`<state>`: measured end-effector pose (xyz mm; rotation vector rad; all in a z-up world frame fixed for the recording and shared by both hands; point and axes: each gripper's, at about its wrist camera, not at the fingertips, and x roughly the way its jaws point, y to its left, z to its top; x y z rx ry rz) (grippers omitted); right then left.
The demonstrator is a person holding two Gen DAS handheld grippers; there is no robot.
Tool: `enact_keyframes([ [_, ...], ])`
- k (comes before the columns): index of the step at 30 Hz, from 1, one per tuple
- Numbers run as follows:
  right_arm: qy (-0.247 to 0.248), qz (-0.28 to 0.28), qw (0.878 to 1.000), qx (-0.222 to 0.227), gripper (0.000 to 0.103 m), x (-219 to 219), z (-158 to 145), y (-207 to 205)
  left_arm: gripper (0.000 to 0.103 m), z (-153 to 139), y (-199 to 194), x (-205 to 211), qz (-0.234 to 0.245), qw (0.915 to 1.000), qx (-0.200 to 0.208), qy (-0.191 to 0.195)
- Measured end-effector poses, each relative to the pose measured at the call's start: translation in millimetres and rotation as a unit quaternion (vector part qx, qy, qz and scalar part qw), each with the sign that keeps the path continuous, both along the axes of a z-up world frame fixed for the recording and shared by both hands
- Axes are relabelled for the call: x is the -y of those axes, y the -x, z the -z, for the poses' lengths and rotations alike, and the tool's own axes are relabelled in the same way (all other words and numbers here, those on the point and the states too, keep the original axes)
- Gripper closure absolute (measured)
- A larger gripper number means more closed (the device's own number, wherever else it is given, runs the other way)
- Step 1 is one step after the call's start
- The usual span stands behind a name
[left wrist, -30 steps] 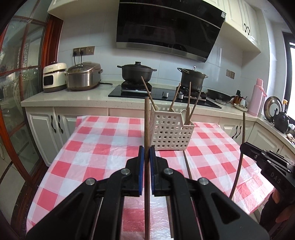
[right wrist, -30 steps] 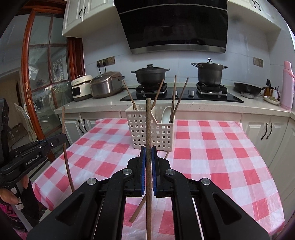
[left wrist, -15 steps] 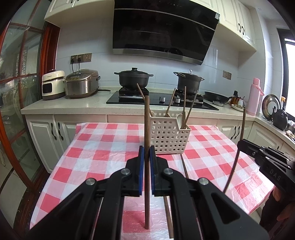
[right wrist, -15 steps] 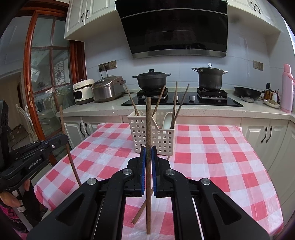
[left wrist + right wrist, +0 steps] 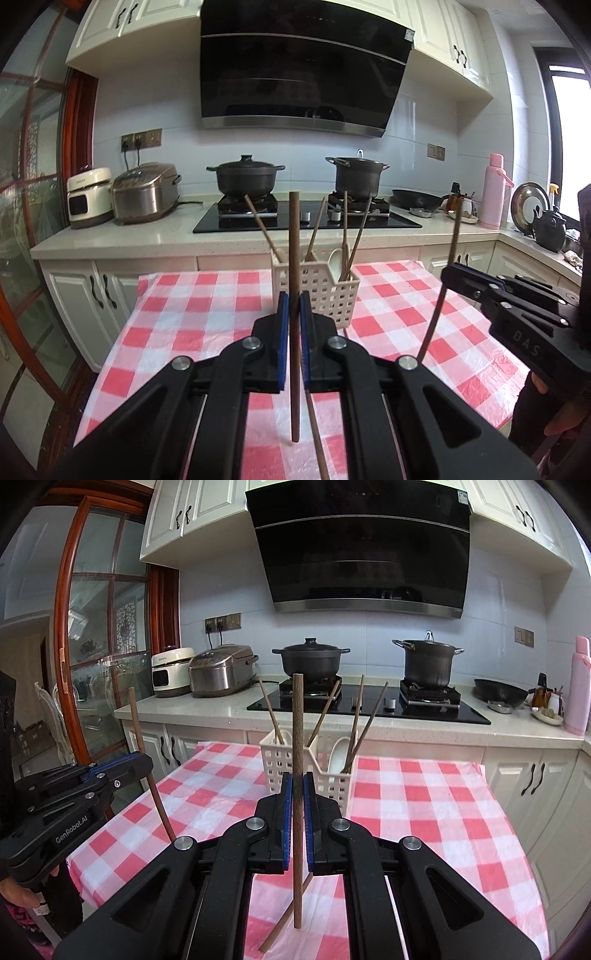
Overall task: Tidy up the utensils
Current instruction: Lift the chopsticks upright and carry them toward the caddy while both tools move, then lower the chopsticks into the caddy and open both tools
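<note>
Above the checked tablecloth (image 5: 192,314), each gripper (image 5: 290,314) (image 5: 297,794) clamps a chopstick (image 5: 294,258) (image 5: 297,731).

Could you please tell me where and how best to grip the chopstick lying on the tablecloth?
Take the chopstick mid-shaft, coming straight down from above with the jaws across its length. It is thin and lies flat on the tablecloth, running from the basket towards the near edge, so a side approach would find little to grip.
</note>
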<state>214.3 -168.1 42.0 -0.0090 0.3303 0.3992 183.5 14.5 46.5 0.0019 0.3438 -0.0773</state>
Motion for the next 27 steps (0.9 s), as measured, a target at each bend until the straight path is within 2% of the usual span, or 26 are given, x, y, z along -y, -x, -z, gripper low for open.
enact_keyframes([
  [6,-0.008,0.002,1.000,-0.004,0.097,3.8,-15.5,-27.2,0.097,-19.4,-22.0,5.0,0.017,0.9999,-0.002,0.000],
  [17,-0.019,0.014,1.000,-0.014,0.097,6.8,-44.1,-79.4,0.097,-57.8,-89.2,3.7,0.040,0.9983,-0.035,0.025],
  [27,-0.026,0.037,0.999,-0.014,0.097,8.9,-75.4,-138.1,0.097,-115.0,-133.0,9.0,0.036,0.9992,-0.011,0.008],
])
